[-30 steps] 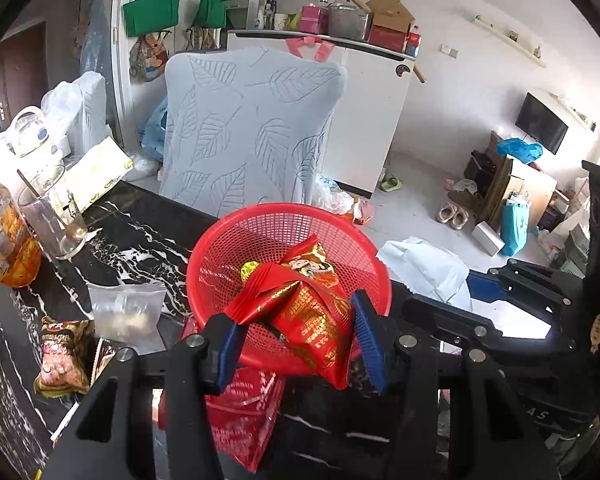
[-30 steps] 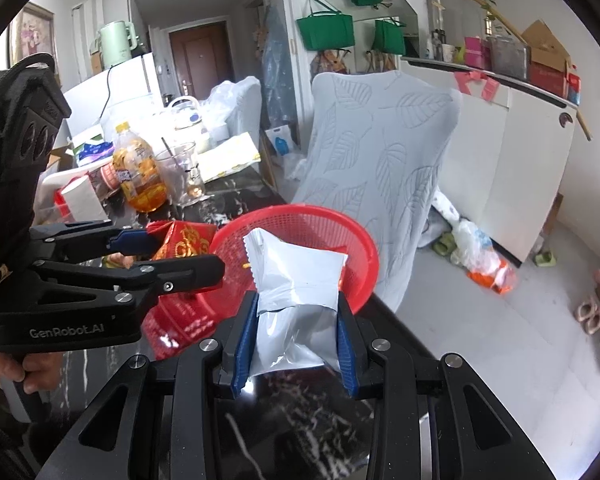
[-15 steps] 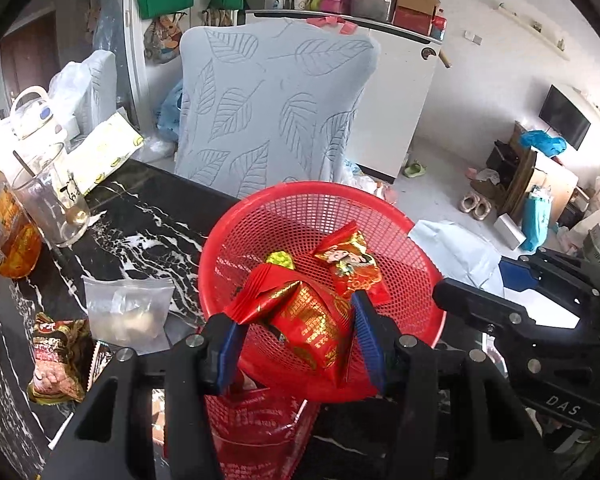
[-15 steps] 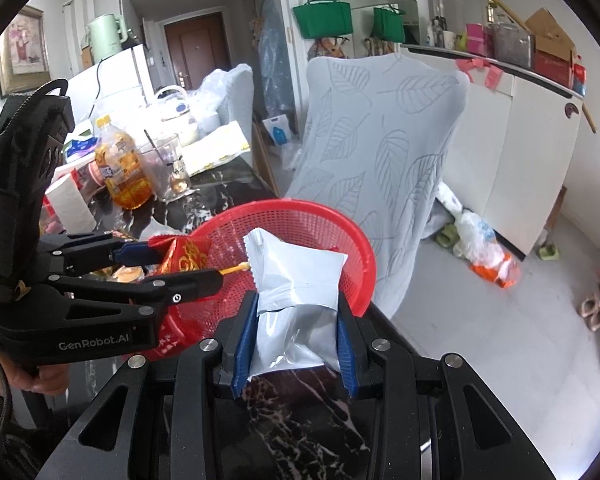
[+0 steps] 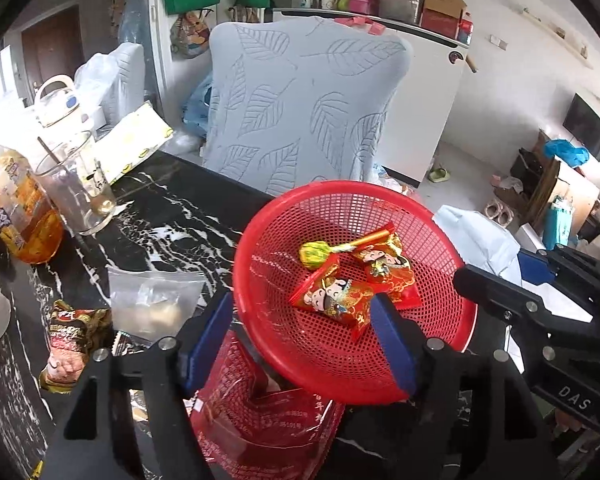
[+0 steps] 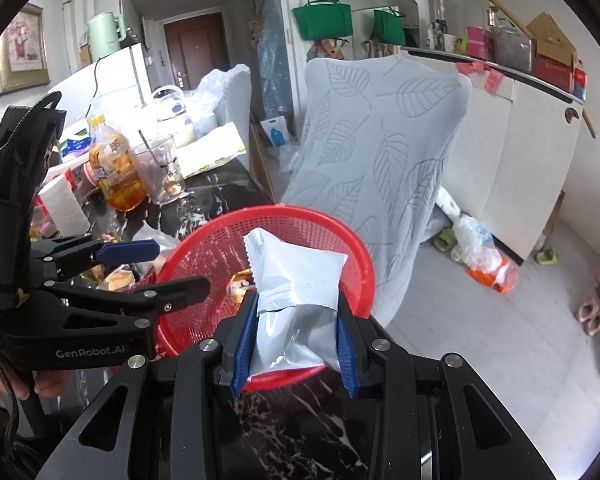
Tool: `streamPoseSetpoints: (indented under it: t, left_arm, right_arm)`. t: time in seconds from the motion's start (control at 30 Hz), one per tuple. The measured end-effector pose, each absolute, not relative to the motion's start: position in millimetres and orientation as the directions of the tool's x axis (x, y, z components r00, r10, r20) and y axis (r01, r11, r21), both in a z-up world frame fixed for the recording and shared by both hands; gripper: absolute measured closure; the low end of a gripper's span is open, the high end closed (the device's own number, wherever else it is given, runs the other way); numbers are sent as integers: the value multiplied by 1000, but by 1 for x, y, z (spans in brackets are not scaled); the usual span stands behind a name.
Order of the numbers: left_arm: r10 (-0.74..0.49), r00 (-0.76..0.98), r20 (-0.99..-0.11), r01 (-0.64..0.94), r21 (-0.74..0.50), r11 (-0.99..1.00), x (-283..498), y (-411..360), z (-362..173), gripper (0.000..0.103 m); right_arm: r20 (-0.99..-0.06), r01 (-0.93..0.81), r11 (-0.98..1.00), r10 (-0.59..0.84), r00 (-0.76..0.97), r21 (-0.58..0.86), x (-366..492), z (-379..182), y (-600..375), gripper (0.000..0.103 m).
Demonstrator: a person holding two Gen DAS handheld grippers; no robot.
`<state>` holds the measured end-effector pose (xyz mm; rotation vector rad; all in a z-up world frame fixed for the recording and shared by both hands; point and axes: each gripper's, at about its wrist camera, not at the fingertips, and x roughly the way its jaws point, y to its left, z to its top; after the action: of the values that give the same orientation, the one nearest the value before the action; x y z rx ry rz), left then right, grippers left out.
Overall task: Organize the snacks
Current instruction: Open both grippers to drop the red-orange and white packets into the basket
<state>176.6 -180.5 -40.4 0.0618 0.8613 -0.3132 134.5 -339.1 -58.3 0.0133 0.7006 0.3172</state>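
A red mesh basket (image 5: 260, 240) stands at the edge of the black marble table (image 5: 172, 208). In it lie two red snack packets (image 5: 336, 298) (image 5: 384, 266) and a green lollipop (image 5: 314, 254). My left gripper (image 5: 300, 340) hangs over the basket's near rim, jaws opening; the nearer packet rests loose in the basket, its corner close to the right pad. My right gripper (image 6: 296, 344) is shut on a white foil packet (image 6: 296, 280) held above the basket rim (image 6: 352, 248). The left gripper (image 6: 180, 266) shows at the left of the right wrist view.
Left of the basket lie a clear bag (image 5: 152, 296) and a brown snack packet (image 5: 72, 336). A red bag (image 5: 260, 412) lies partly under the basket. Farther left stand a glass cup (image 5: 76, 184) and a yellow bottle (image 5: 16, 208). A leaf-patterned chair (image 5: 300, 108) is behind the table.
My left jaws have spread and let go of the red packet, which now lies in the basket. Both views have moved in closer over the basket. The right grip is unchanged.
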Motion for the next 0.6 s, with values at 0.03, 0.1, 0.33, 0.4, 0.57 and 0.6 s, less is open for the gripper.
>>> streamPoseSetpoints:
  t: [0.03, 0.1, 0.33, 0.4, 0.57, 0.6]
  left_arm:
    - [-245, 609, -754, 290, -76, 954, 177, -179, -40, 33]
    - [-242, 609, -756, 278, -82, 957, 177, -175, -40, 33]
    - [-225, 619, -753, 268, -67, 961, 174, -171, -36, 33]
    - [-229, 624, -747, 272, -67, 960, 172, -171, -34, 33]
    - [-231, 638, -735, 274, -64, 960, 166, -170, -26, 33]
    - [-231, 642, -731, 274, -63, 960, 164, -170, -24, 33]
  right_arm:
    - [-630, -283, 952, 292, 720, 118, 136, -58, -338, 67]
    - [-628, -283, 951, 296, 720, 125, 141, -58, -335, 59]
    - [-665, -289, 949, 296, 686, 125, 147, -64, -330, 53]
    - [-666, -286, 952, 287, 688, 114, 145, -63, -329, 53]
    - [-663, -277, 954, 280, 695, 113, 142, -59, -329, 53]
    - [-662, -274, 955, 276, 697, 111, 141, -57, -330, 53]
